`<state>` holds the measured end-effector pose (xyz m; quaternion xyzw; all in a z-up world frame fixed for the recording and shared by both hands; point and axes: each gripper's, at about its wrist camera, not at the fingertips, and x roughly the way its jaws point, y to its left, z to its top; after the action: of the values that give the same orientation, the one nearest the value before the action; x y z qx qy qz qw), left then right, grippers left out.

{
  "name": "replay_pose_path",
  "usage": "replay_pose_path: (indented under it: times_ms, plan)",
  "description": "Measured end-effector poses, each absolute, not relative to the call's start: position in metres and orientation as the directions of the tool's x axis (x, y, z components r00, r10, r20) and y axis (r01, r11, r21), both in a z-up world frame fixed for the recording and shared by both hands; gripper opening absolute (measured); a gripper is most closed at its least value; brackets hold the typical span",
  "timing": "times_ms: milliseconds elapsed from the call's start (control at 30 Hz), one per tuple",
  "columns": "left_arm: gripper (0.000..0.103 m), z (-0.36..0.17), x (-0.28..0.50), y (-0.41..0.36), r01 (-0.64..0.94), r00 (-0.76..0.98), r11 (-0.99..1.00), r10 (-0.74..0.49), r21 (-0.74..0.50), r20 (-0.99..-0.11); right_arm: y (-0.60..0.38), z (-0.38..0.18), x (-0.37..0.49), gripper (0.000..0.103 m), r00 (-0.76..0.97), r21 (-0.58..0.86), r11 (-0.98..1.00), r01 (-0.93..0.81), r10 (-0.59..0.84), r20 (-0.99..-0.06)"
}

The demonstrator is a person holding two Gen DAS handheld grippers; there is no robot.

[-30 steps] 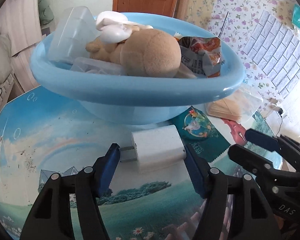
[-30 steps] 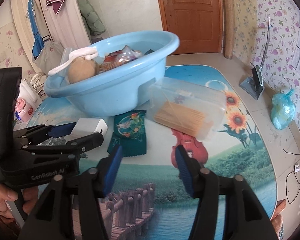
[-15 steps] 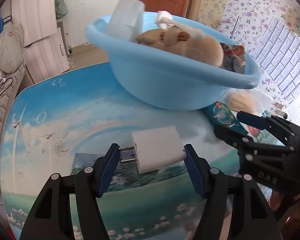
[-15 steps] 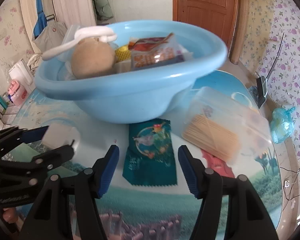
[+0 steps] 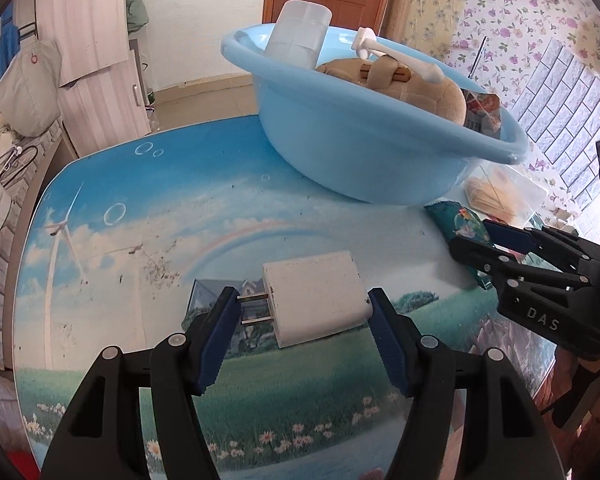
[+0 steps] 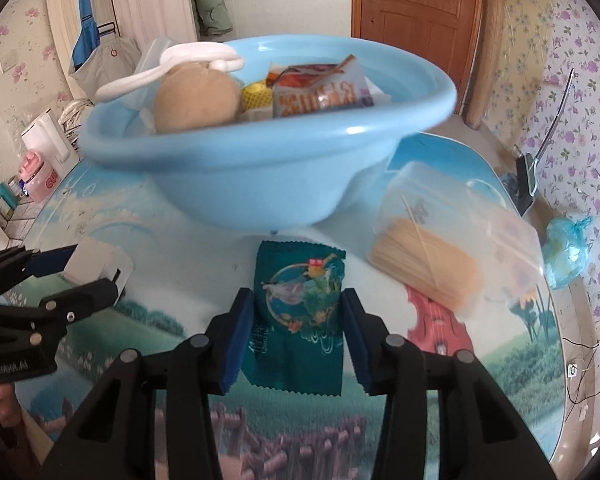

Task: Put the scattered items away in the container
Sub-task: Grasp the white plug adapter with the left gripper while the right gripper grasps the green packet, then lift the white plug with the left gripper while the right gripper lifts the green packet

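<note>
Two grippers low over the table (image 5: 100, 208), both pointing toward the blue basin (image 5: 364, 148). Left gripper (image 5: 304, 312) has its fingers spread around the white plug adapter (image 5: 316, 300), prongs near the left pad, not obviously squeezing. Right gripper (image 6: 296, 320) straddles the green snack packet (image 6: 300, 300), pads just beside its edges. Toothpick box (image 6: 452, 252) sits beside the basin.

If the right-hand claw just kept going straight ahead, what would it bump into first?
The right gripper already straddles the green packet, so its open jaws would slide along that first. Beyond it, the blue basin looks next in line, though depth is hard to judge.
</note>
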<state>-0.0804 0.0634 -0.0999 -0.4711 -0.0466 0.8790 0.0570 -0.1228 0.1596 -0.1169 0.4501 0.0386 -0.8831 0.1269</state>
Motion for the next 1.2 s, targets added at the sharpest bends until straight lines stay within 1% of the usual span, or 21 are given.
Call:
replay_pose_path:
  times_ms: [367,567,667,767,833,900,1000,1033,1100,1200]
  plan:
    - [0.065,-0.100,-0.059,0.063,-0.072,-0.553,-0.989,0.150,-0.132,-0.820,0.164,-0.109,-0.084,0.043,-0.569,0.067,-0.959,0.275,-0.219,-0.793]
    - [0.065,-0.101,-0.052,0.065,-0.083,-0.557,-0.990,0.138,-0.110,-0.819,0.168,-0.108,-0.074,0.043,-0.571,0.072,-0.963,0.261,-0.214,-0.793]
    - [0.065,-0.101,-0.051,0.068,-0.088,-0.565,-0.993,0.119,-0.084,-0.817,0.170,-0.111,-0.074,0.043,-0.566,0.076,-0.966,0.247,-0.207,-0.798]
    - [0.065,-0.104,-0.050,0.075,-0.102,-0.581,-0.995,0.076,-0.020,-0.811,0.170,-0.112,-0.074,0.044,-0.572,0.073,-0.967,0.244,-0.204,-0.795]
    - [0.066,-0.104,-0.049,0.075,-0.099,-0.588,-0.995,0.075,-0.020,-0.805,0.168,-0.113,-0.075,0.045,-0.579,0.065,-0.967,0.246,-0.200,-0.791]
    - [0.067,-0.104,-0.050,0.074,-0.102,-0.591,-0.995,0.075,-0.019,-0.803,0.167,-0.113,-0.075,0.046,-0.588,0.054,-0.968,0.247,-0.194,-0.785]
    - [0.071,-0.106,-0.050,0.073,-0.097,-0.603,-0.995,0.072,-0.017,-0.794,0.162,-0.116,-0.075,0.050,-0.607,0.029,-0.968,0.248,-0.179,-0.774]
    - [0.072,-0.106,-0.050,0.073,-0.096,-0.608,-0.995,0.071,-0.015,-0.791,0.160,-0.117,-0.075,0.050,-0.617,0.011,-0.968,0.250,-0.168,-0.769]
    - [0.072,-0.107,-0.050,0.072,-0.097,-0.616,-0.995,0.072,-0.015,-0.785,0.160,-0.117,-0.075,0.051,-0.620,0.017,-0.968,0.249,-0.173,-0.765]
    - [0.072,-0.109,-0.048,0.073,-0.098,-0.631,-0.995,0.073,-0.014,-0.773,0.162,-0.117,-0.074,0.048,-0.628,0.019,-0.969,0.246,-0.175,-0.759]
